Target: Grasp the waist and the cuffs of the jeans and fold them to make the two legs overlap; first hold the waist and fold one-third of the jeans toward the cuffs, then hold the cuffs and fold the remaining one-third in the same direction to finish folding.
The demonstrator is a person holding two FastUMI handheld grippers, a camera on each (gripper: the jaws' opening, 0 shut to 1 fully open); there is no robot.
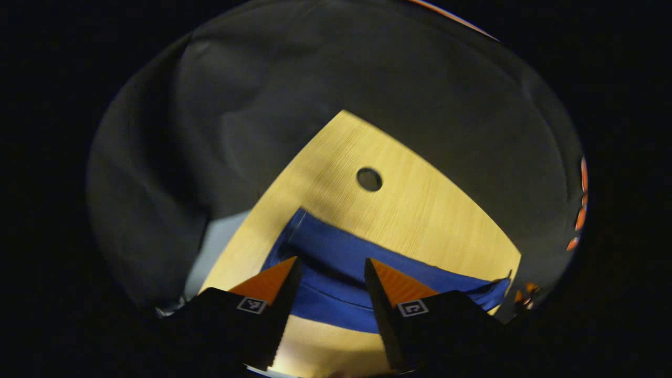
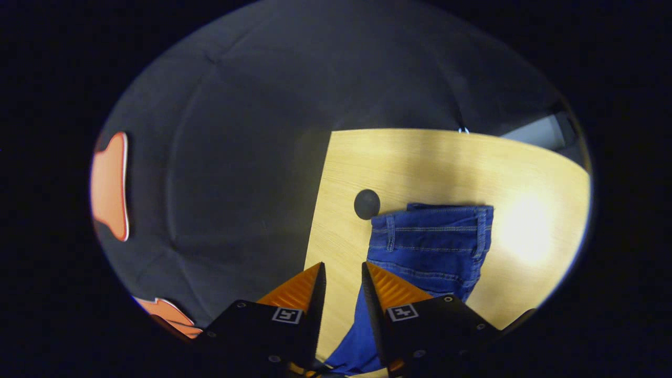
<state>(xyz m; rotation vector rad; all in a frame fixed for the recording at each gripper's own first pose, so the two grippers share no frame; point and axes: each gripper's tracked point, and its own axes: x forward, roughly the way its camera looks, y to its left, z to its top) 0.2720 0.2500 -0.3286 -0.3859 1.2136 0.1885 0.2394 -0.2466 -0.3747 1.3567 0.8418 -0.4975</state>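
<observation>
- The jeans point(image 2: 430, 247) lie flat on the wooden table point(image 2: 525, 173); the right gripper view shows the waistband end, with belt loops and stitching, at the far side, just beside the round hole point(image 2: 366, 204) in the tabletop.
- From that hole, the denim runs back toward the camera and passes under the right gripper point(image 2: 342, 273).
- The right gripper's fingers stand a narrow gap apart, with bare table visible between the tips and blue cloth lower down between them. Whether they pinch any denim cannot be told.
- In the left gripper view the jeans point(image 1: 336, 257) show as a blue band across the table point(image 1: 420, 210), nearer the camera than the hole point(image 1: 369, 179) and well apart from it.
- The left gripper point(image 1: 332, 265) has its fingers spread wide, over the near part of the denim, with the cloth showing between them; nothing is clamped there.
- A frayed edge of the jeans reaches toward the table's edge at the right of the left gripper view.
- Beyond the hole, the table ends in a corner against the black booth wall point(image 1: 315, 79).
- A pale strip of floor point(image 1: 212, 247) shows beside the table's left edge in the left gripper view.
- Apart from the jeans, the tabletop around the hole bears only bright patches of light.
</observation>
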